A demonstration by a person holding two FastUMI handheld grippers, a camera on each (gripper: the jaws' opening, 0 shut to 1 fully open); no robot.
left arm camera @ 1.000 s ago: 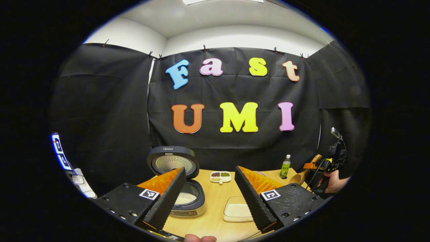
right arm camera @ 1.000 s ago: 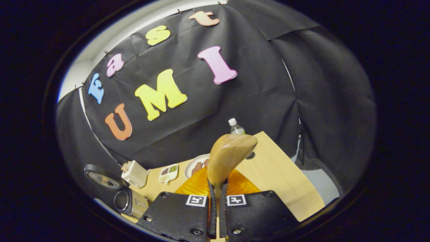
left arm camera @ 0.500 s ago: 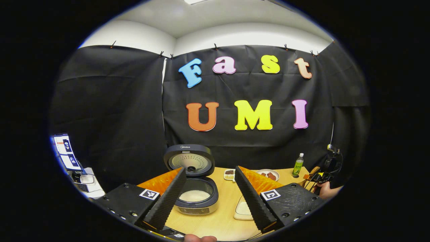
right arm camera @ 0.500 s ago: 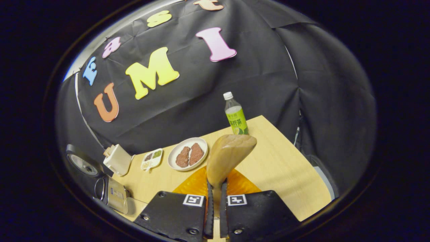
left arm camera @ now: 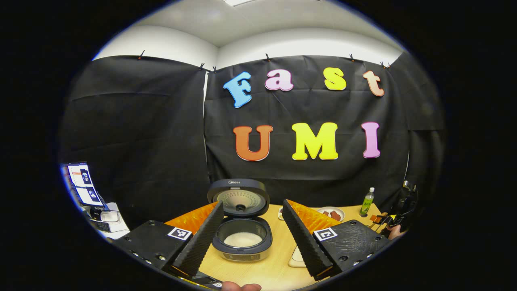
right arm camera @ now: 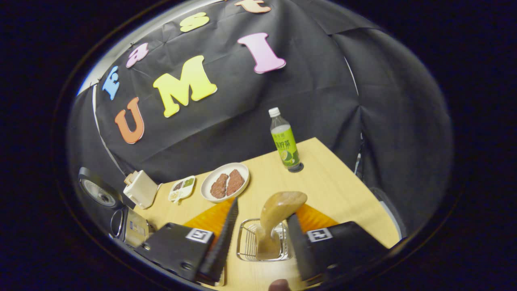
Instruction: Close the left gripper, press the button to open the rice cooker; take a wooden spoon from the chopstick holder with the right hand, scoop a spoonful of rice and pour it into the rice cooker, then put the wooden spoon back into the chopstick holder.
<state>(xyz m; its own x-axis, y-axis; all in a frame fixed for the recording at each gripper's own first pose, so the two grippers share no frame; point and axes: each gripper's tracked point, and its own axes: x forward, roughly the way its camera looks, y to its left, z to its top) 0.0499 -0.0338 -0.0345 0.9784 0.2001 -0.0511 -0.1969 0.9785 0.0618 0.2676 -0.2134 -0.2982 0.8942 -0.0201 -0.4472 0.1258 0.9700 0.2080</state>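
Right gripper view: right gripper [right arm camera: 258, 246] is hanging w/ fingers spread wide, touching nothing. Wooden spoon [right arm camera: 276, 216] is standing bowl-up in the wire chopstick holder [right arm camera: 248, 242] between them, at 6 o'clock. Bottle [right arm camera: 284, 139] is sitting at 12 on the table [right arm camera: 339, 190], plate [right arm camera: 226, 182] at 10. Left gripper view: left gripper [left arm camera: 252, 234] is hovering w/ fingers spread, empty. Rice cooker [left arm camera: 242, 226] is sitting lid-up between them, rice inside; rice tray [left arm camera: 296, 258] is lying at its 3 o'clock.

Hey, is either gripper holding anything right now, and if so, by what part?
Nothing is held. The right gripper is open around the wooden spoon standing in the chopstick holder; the left gripper is open too.
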